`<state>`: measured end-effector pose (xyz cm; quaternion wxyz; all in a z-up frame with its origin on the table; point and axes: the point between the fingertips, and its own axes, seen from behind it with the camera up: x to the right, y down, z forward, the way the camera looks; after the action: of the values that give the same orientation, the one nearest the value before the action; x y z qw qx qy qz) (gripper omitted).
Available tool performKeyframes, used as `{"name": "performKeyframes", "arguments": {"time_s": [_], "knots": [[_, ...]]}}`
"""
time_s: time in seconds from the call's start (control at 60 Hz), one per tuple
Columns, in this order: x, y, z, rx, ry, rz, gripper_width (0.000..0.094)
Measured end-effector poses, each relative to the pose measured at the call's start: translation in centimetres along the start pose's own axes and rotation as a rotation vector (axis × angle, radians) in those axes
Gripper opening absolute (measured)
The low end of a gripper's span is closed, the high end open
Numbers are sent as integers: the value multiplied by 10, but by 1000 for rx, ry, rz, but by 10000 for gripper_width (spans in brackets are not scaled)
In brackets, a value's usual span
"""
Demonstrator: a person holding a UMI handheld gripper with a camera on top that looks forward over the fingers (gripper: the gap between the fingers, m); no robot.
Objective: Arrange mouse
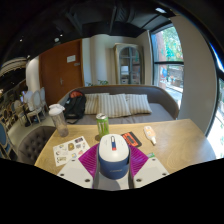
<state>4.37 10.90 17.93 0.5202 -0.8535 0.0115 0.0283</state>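
1. Mouse (113, 157), white with a blue-grey near end, lodged between the two fingers of the gripper (113, 166), top facing up.
2. Fingers closed to about the width of the mouse, a pink pad (90, 158) pressed to its left flank and another to its right; no gap visible on either side, so evidently gripped.
3. Mouse apparently lifted over the near edge of the table (175, 145); contact with the tabletop hidden beneath it, so cannot tell for certain.
4. Beyond the fingers: green can (102, 125) upright at mid-table, red booklet (132, 139) flat just right of it, small pale item (150, 131) further right.
5. To the left: printed sheet (71, 150) lying near the left finger, clear cup (58, 119) standing at the far left edge of the table.
6. Far behind the table: sofa (120, 102) with striped cushions.
7. Progress, judged from this: pickup done, placement not yet done.
8. Left to do: carry to a free patch of table, likely right of the sheet and short of the can, set down square, open the fingers, withdraw.
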Motion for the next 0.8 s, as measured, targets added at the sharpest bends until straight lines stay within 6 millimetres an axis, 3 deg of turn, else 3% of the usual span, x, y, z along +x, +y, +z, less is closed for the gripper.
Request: {"name": "performKeyframes", "arguments": {"time_s": [0.117,0.25,0.367,0.45,0.517,0.6,0.633,0.8], "knots": [[-73,90,16,-100,-60,22,397],[-78,170,28,-228,-25,11,396],[-78,206,30,-279,-5,13,441],[-75,208,34,-244,10,-76,509],[-74,206,33,-277,19,-49,557],[-63,208,19,-348,58,-12,765],[-56,202,11,-348,80,-18,855],[-55,199,-59,-382,42,-27,847]]}}
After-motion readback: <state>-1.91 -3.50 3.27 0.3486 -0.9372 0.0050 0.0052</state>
